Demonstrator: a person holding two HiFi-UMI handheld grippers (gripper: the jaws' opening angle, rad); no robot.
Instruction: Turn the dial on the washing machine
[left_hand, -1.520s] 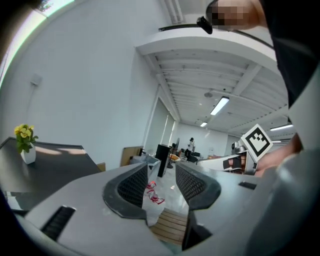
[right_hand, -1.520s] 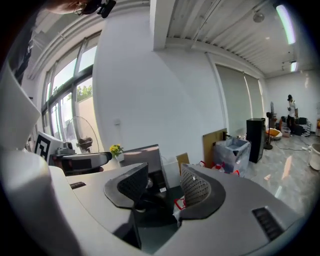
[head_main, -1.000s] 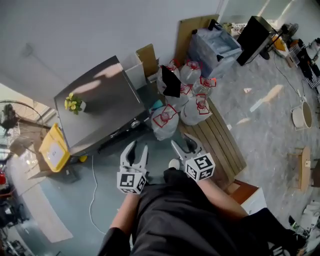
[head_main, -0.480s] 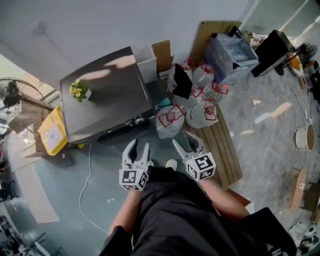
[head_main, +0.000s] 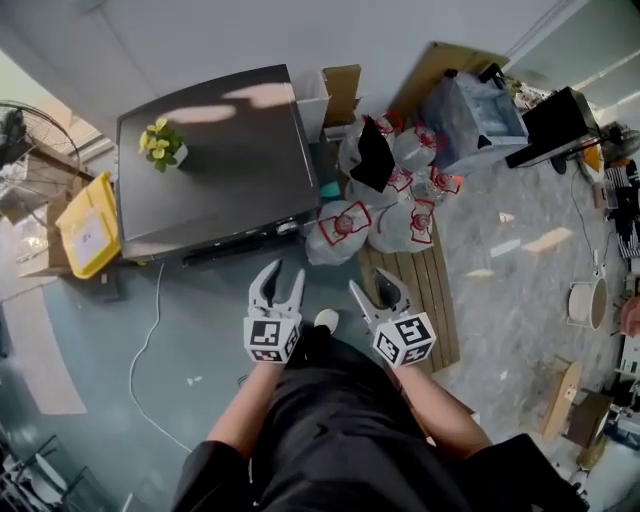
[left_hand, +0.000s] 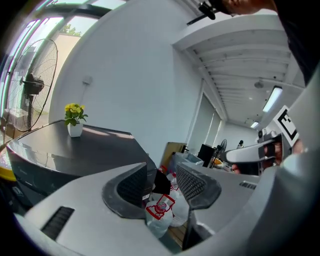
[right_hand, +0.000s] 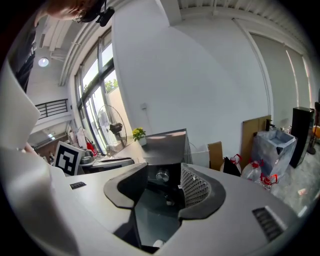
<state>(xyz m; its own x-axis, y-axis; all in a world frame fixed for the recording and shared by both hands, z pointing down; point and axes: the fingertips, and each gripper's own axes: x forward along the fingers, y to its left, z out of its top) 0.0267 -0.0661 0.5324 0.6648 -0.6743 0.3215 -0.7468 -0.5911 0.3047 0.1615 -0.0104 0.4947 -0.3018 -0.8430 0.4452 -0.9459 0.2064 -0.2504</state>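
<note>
The washing machine (head_main: 210, 160) is a dark grey box with a shiny top, seen at upper left in the head view. Its small silver dial (head_main: 291, 228) sits at the right end of the front panel. In the right gripper view the dial (right_hand: 161, 175) shows between the jaws, still some way off. My left gripper (head_main: 277, 288) and right gripper (head_main: 378, 293) hang side by side in front of the machine, short of it. Both are open and hold nothing. The left gripper (left_hand: 162, 186) looks past the machine's right corner (left_hand: 145, 162) at the bags.
A potted yellow flower (head_main: 160, 143) stands on the machine's top. Several tied clear bags (head_main: 342, 230) lie right of the machine beside a wooden pallet (head_main: 420, 290). A yellow bin (head_main: 88, 224) and a fan (head_main: 20, 125) stand at the left. A white cable (head_main: 150, 330) runs over the floor.
Both grippers have sunk a little and stay open. The head view has swung, so the machine now sits higher and squarer in the picture.
</note>
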